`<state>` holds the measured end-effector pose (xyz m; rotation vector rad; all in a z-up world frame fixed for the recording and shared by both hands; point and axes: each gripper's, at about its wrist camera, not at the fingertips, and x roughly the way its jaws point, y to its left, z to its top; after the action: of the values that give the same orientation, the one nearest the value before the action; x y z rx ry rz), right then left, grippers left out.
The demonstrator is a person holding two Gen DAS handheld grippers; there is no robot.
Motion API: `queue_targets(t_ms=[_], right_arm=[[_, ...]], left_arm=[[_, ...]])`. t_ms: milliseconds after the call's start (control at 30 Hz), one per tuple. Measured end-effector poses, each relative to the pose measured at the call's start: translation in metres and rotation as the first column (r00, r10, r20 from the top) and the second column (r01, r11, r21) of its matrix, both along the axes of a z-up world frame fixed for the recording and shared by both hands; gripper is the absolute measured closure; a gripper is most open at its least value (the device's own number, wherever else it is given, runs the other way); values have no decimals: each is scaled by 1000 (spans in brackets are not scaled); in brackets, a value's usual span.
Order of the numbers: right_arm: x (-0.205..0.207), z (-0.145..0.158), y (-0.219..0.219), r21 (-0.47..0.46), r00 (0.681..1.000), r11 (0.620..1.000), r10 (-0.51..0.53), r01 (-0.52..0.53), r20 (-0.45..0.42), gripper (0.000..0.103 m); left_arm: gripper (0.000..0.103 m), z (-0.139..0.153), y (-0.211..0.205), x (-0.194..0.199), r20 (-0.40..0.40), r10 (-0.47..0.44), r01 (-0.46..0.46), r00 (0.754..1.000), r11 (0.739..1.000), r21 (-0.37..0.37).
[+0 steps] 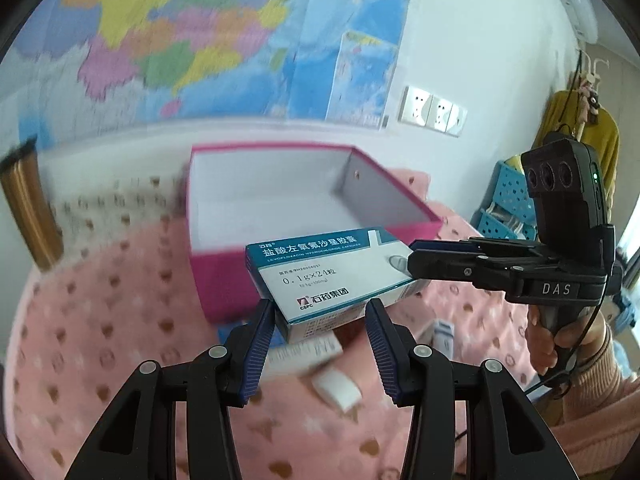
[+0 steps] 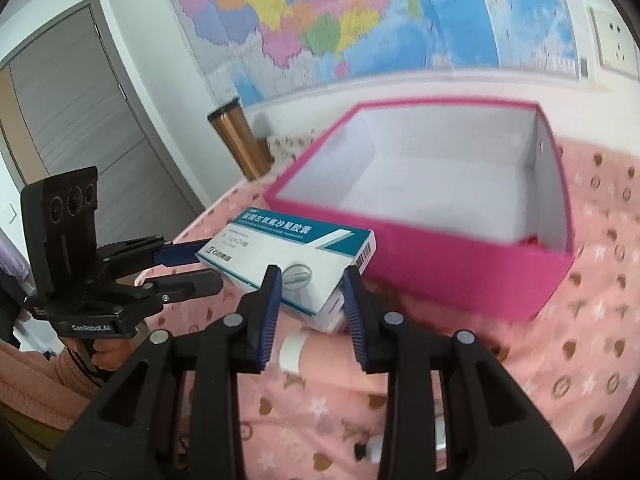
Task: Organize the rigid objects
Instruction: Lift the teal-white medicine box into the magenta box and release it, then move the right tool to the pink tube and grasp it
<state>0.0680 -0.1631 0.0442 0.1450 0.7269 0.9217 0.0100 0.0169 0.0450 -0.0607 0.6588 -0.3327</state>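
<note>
Big colourful map (image 1: 192, 40) covers the wall behind everything, and under it there's a pink blanket (image 1: 100, 340) with little bear prints spread over the surface. On that blanket sits the open pink box (image 1: 312, 208), white inside, and I'll place everything off that. The medicine carton (image 1: 320, 276), white and teal, is up in the air just in front of the box's near wall, tilted, not inside it. Left hand-held gripper (image 1: 320, 344) has its blue pads clamped on the carton's near end, and the right hand-held gripper (image 2: 310, 304) pinches the other end, so both are closed on the carton. A small white packet (image 1: 336, 392) lies on the blanket in front of the box, below the carton. A copper-coloured tumbler (image 2: 236, 140) stands left of the box.
</note>
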Motion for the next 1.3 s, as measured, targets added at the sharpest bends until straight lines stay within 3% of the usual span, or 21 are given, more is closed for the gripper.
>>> queue_targets(t_ms=[300,633,767,900,1300], right_arm=[[53,17,11,36,999,999,-30,30,14,68],[101,-6,36,-10,998,999,-41,40,-54,68],[111,-20,47,-39,995,999,-38,35,-89,68],[116,-30,59,-85,994,996,-38,29,-104,68],[105,-27,54,-79,995,997,-24,16,-97,68]], left_arm=[[56,13,12,56,11,25,-25,1000,999,41],[55,-12,22,101,-55,69,-63,996,991,116],[55,-24,22,107,-63,108,-97,992,982,165],[55,-20,26,106,-53,126,-117,991,983,143],[54,-7,25,83,-7,136,-135,991,986,96]])
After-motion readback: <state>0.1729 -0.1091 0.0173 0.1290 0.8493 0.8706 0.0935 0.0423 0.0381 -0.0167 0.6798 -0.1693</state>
